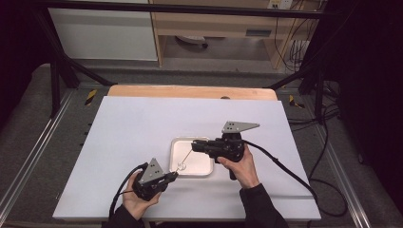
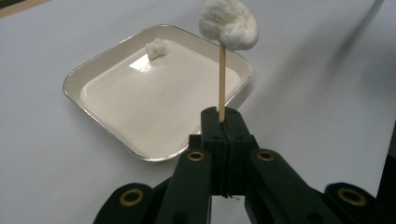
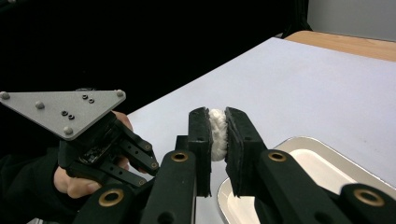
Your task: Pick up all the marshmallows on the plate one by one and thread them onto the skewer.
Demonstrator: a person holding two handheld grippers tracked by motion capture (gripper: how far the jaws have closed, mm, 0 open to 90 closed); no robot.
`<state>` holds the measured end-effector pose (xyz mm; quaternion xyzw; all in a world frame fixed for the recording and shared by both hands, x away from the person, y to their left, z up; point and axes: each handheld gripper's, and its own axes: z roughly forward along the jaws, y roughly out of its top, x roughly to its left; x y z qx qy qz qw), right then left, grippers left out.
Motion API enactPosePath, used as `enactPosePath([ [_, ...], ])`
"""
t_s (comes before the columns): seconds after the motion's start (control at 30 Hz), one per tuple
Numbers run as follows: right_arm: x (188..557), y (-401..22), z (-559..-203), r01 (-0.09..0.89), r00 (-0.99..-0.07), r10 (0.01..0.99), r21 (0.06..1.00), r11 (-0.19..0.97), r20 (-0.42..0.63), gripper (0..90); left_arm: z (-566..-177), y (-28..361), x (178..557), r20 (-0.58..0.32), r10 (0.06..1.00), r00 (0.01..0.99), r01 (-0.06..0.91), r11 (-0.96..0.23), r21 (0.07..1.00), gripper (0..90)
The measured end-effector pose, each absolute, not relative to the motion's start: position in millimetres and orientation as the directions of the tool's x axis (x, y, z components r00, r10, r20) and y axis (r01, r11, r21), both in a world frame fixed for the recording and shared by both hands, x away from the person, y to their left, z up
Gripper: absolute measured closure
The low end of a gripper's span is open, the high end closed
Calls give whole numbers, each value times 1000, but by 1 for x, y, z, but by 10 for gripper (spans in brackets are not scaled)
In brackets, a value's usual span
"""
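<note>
Left gripper point(image 2: 222, 122) clamps skewer point(image 2: 222, 79) with jaws fully closed, right gripper point(image 3: 218, 140) pinches marshmallow point(image 3: 218, 133); keep stick steady, press marshmallow straight on, centred, above tray point(image 2: 93, 70).

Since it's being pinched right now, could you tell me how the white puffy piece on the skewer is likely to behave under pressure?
The white puffy piece looks soft: it seems flattened between the right hand-held gripper. Probably light, since the thin skewer stands straight beneath it. It may tear or slip off.
</note>
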<state>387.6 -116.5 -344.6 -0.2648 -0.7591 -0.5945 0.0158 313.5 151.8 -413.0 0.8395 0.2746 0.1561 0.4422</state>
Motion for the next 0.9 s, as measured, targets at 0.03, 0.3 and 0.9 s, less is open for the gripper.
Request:
enactPosePath([
  [0.03, 387, -116, -345, 422, -858, 384, 894, 152, 340, 814, -413, 151, 313, 20, 600, 800, 324, -460, 827, 891],
  [0.3, 384, -112, -349, 413, -865, 374, 897, 155, 334, 817, -415, 150, 314, 33, 599, 800, 325, -479, 816, 891],
  [0.9, 381, -110, -354, 393, -873, 380, 903, 174, 306, 821, -416, 149, 314, 32, 597, 802, 329, -485, 811, 892],
])
